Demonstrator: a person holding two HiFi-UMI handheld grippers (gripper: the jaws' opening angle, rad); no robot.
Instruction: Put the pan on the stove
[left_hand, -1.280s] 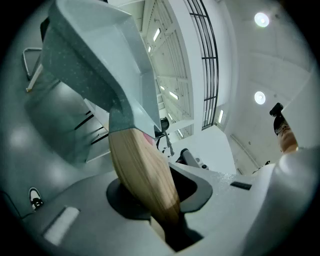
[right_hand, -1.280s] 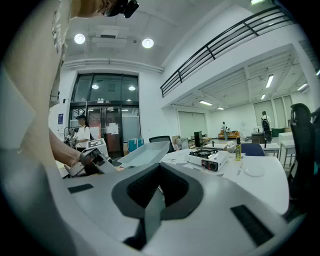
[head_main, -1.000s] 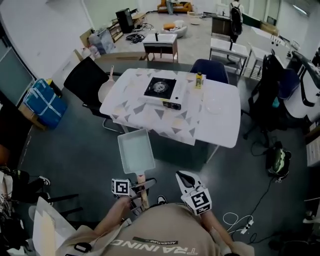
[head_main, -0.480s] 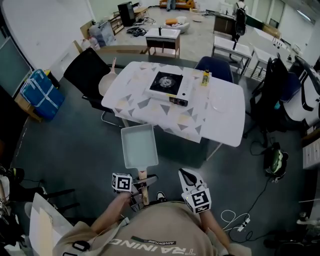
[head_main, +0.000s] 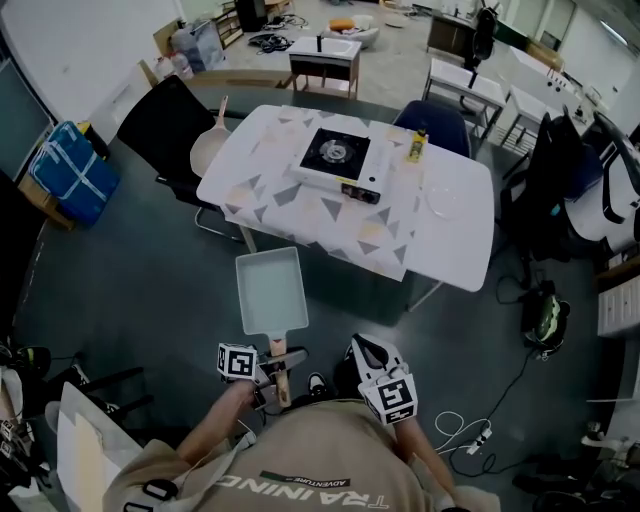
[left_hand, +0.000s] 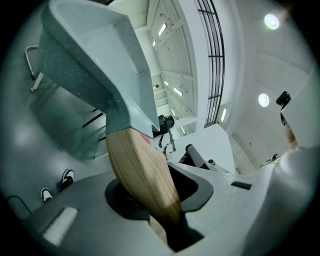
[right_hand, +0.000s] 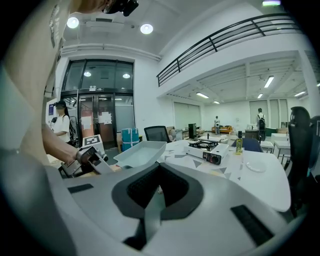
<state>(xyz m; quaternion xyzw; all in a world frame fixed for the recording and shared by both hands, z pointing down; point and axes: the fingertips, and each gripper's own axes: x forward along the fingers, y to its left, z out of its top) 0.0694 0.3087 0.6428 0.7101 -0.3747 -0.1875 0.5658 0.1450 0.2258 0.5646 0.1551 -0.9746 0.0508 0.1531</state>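
A pale blue-grey rectangular pan (head_main: 270, 290) with a wooden handle (head_main: 278, 357) hangs level over the floor, just short of the white table (head_main: 462, 240). My left gripper (head_main: 268, 378) is shut on that handle; in the left gripper view the handle (left_hand: 142, 167) runs down between the jaws, with the pan (left_hand: 90, 65) above it. The portable gas stove (head_main: 340, 160) sits on the table's far half, its black burner bare. My right gripper (head_main: 366, 352) is shut on nothing, to the right of the handle. The right gripper view shows the pan (right_hand: 140, 152) and the stove (right_hand: 207, 147) ahead.
A yellow bottle (head_main: 416, 146) stands right of the stove, and a clear glass dish (head_main: 445, 204) lies further right. A black chair (head_main: 165, 128) holding a round pan (head_main: 208, 152) stands at the table's left. There is a blue bag (head_main: 65, 172) on the floor and a cable (head_main: 470, 435) at lower right.
The pan stays level in my left gripper's hold. The table and stove have shifted slightly in the head view. The right gripper keeps its place beside the handle.
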